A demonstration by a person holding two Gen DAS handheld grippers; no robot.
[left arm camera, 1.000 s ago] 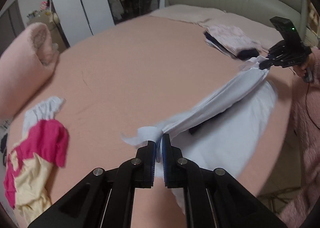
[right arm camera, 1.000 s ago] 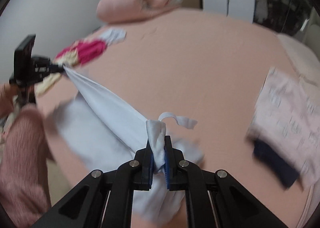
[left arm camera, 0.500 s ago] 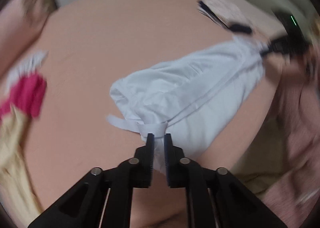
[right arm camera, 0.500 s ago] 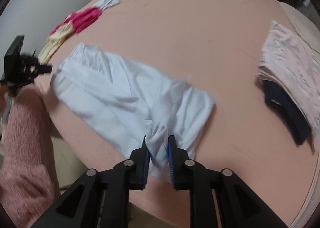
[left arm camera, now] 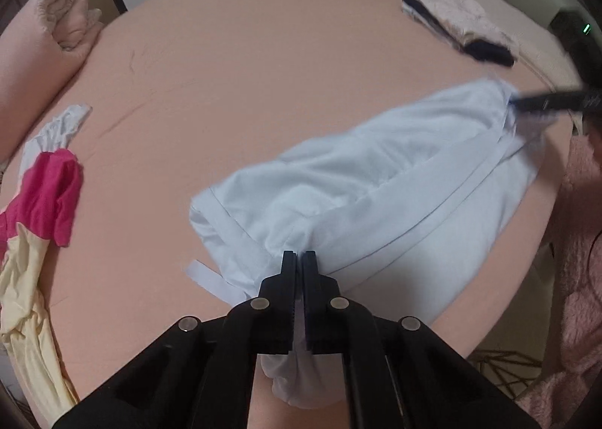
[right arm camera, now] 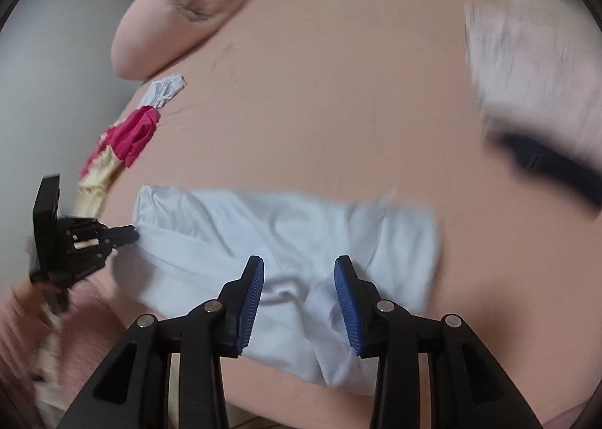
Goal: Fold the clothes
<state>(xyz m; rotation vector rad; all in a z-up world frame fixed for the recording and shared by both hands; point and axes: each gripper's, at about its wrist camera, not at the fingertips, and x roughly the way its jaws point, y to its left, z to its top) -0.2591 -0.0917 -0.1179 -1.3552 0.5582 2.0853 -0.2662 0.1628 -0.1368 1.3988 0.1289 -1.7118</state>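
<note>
The pale blue garment [left arm camera: 376,181] lies spread along the near edge of the bed [left arm camera: 263,64], part of it hanging over the side, so the step in hand looks like laying it flat before the first fold. The left claw [left arm camera: 300,258] is clamped on a bunched end of the cloth, fabric showing between its closed fingers. The right claw [right arm camera: 299,278] stands apart, its blue pads [right arm camera: 252,301] wide open above the other end of the garment with nothing between them. The next move probably calls for letting go on the left too, smoothing the puffed middle, then picking a fresh edge to carry across; the loose white tie [left arm camera: 210,278] trailing beside the cloth may need tucking in. The bed wears a smooth peach sheet. A heap of magenta and cream clothes [left arm camera: 41,203] sits at one side, well apart, a rolled pink blanket [left arm camera: 41,38] lies beyond it, and a folded pile of pale and navy items [left arm camera: 459,23] rests across the bed near a padded headboard
</note>
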